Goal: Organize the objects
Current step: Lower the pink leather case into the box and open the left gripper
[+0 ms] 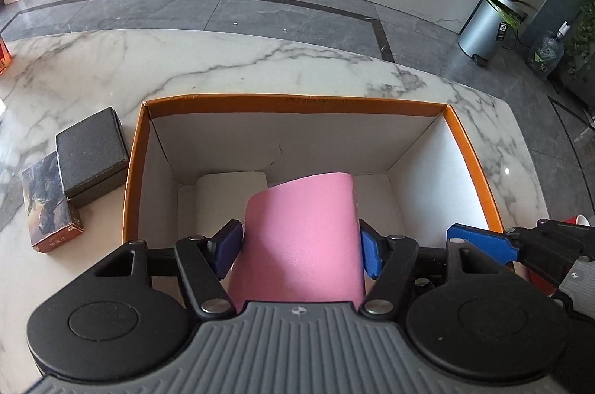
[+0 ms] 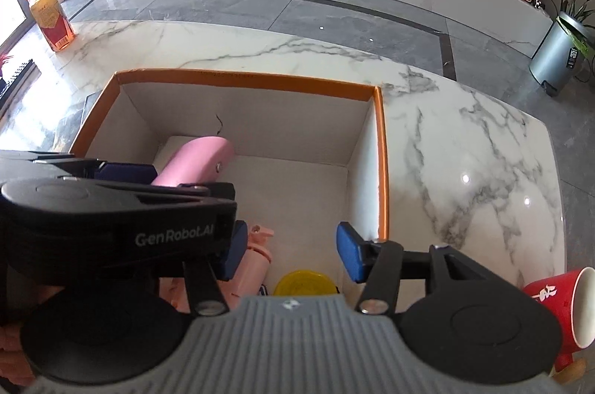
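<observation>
The left gripper (image 1: 299, 247) has its fingers (image 1: 227, 247) pressed on both sides of a pink case (image 1: 301, 238), holding it tilted down inside the orange-rimmed box (image 1: 297, 104) on the marble counter (image 1: 223, 67). From the right wrist view the case (image 2: 197, 161) looks rounded, smooth and hard-shelled, with a small button on its end. I judge it light and stiff but slippery, so the grip across its flat sides, near the middle, suits it.

The right gripper (image 2: 290, 254) hangs with its fingers (image 2: 349, 254) partly apart and nothing between them, over the box's near corner, where a pink bottle (image 2: 254, 264) and a yellow lid (image 2: 305, 282) lie.

Outside the box, a dark case (image 1: 91, 156) rests on a printed carton (image 1: 48, 204); its print is too small to read. A red cup (image 2: 554, 304) with white brush characters lies beside the box. The left gripper's body reads "GenRobot.AI". A tall orange carton (image 2: 52, 18) stands at the far counter corner, its lettering illegible.
</observation>
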Available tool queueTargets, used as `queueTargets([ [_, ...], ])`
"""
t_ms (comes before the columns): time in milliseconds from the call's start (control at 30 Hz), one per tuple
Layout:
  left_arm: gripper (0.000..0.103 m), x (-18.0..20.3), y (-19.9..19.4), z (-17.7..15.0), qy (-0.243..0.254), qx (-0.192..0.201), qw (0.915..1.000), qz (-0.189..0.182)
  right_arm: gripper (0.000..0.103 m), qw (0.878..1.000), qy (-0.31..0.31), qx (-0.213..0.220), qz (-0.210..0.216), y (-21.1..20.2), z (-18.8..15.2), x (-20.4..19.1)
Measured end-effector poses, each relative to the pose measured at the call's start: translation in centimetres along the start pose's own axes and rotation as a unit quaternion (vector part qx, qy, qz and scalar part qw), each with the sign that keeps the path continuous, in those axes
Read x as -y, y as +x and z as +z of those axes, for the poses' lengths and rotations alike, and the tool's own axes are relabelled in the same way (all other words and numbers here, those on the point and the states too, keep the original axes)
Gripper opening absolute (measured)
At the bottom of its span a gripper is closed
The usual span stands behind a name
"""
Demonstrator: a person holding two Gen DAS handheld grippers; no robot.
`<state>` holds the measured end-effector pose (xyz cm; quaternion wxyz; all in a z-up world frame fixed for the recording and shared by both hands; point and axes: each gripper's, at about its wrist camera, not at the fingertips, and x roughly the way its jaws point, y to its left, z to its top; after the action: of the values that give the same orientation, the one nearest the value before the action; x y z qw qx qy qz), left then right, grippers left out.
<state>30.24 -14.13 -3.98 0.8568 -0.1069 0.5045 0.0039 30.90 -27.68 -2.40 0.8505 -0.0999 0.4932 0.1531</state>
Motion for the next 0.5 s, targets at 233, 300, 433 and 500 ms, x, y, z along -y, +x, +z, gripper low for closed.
queueTargets([
  [233, 0.074, 0.1, 0.9, 0.8, 0.007, 0.001, 0.9999, -0.014, 0.055, 1.0, -0.012, -0.005, -0.01, 0.8, 0.3, -0.7],
  [300, 0.074, 0.3, 1.0, 1.1, 0.0, -0.002, 0.9998, -0.022, 0.053, 1.0, -0.006, -0.002, -0.017, 0.6, 0.3, -0.6],
  [433, 0.073, 1.2, 1.5, 1.3, 0.0, -0.01, 0.9993, -0.036, 0.053, 0.999, -0.015, 0.007, -0.03, -0.3, 0.5, -0.7],
  [500, 0.074, 1.8, 1.5, 1.1, 0.012, -0.005, 0.9996, -0.025, 0.053, 0.999, -0.02, 0.001, -0.03, -0.3, 0.6, -0.7],
])
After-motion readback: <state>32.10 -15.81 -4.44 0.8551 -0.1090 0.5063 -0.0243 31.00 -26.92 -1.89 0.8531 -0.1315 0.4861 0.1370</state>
